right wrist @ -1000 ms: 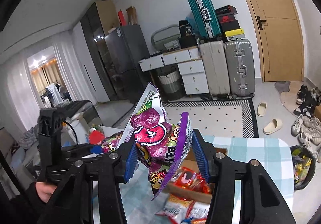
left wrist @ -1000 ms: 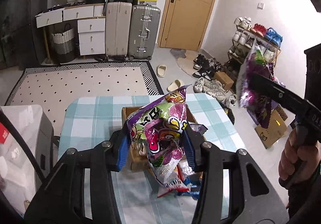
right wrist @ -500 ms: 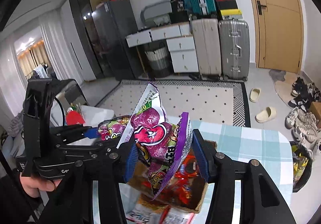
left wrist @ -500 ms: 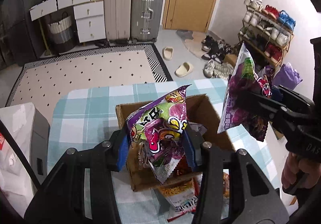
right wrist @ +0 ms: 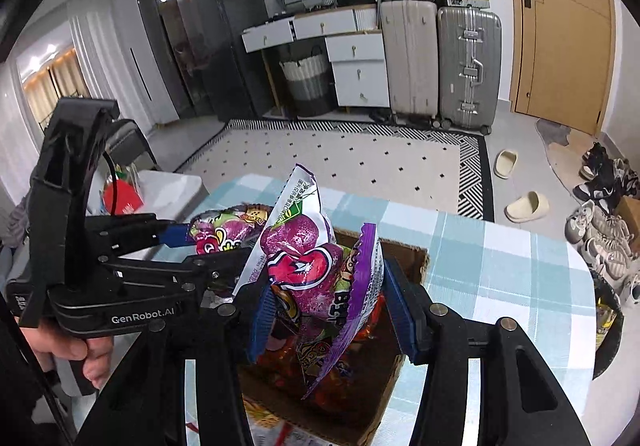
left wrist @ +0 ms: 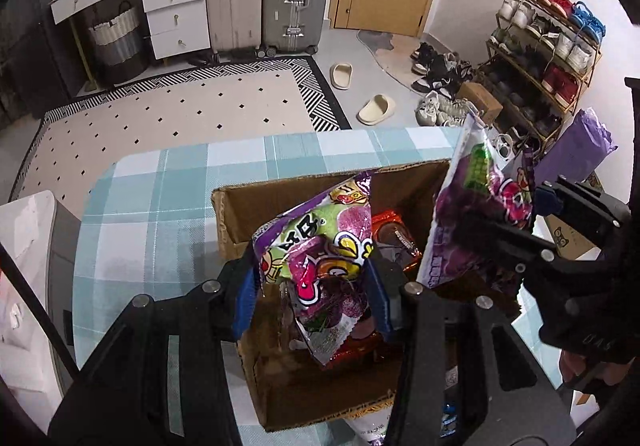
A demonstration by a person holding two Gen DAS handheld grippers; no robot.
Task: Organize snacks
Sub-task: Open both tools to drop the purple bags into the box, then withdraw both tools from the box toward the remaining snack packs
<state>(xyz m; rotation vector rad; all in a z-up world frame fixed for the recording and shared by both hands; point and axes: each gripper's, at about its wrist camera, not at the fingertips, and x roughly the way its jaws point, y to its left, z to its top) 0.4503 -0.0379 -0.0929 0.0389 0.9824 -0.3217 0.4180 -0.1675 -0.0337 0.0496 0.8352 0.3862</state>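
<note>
Your left hand-held gripper (left wrist: 312, 298) is clamped on a purple and green snack bag (left wrist: 320, 254), its blue pads (left wrist: 245, 296) pressing the bag from both sides. You hold that bag over the open cardboard box (left wrist: 236, 218), which sits on the bench (left wrist: 160, 214) with the checked blue cloth. Your right hand-held gripper (right wrist: 328, 312) is clamped on a second purple snack bag (right wrist: 304, 262), also above the box (right wrist: 404, 250), just to the right of the first bag. From the left camera this second bag (left wrist: 476, 206) hangs over the box's right wall. Red and orange packets (left wrist: 390, 230) lie inside the box, under both bags. More packets (right wrist: 264, 422) lie on the bench at the box's near side. Your left hand (right wrist: 68, 350) grips its handle at the left of the right camera's view. Beyond the bench, on the floor, lies a dotted rug (left wrist: 168, 114).
</note>
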